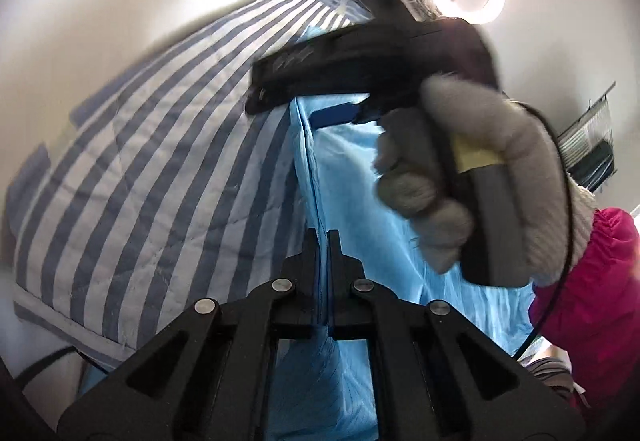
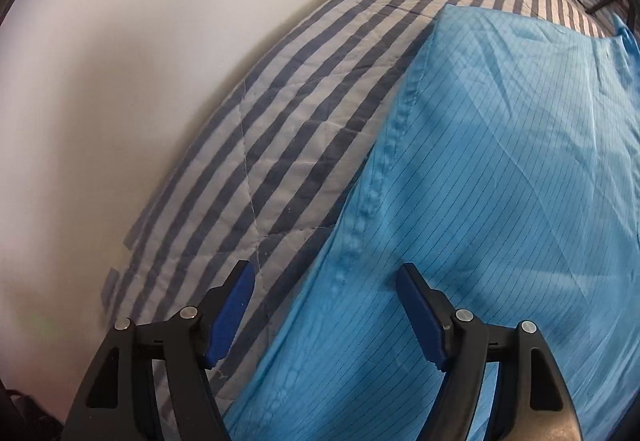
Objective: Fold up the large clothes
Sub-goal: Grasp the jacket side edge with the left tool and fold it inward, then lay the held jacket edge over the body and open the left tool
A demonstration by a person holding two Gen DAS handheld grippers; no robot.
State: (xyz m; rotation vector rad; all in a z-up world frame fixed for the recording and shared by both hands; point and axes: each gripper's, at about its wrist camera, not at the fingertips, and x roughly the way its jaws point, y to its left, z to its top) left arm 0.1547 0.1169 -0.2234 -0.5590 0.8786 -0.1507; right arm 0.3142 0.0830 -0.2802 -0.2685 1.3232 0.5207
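- The bed, under a blue-and-white striped quilt, carries the garment and runs along a white wall.
- The light-blue garment lies on the quilt, its seamed edge running diagonally up the bed.
- Left tool: jaws pinched tight on a garment fold.
- Right tool: jaws spread wide over the garment's edge, gripping nothing.
- A grey-gloved hand holds the right tool.

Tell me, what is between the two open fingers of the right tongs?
In the right wrist view, the right tongs stand open over the blue garment; its hemmed edge and a strip of the striped quilt lie between the fingers.
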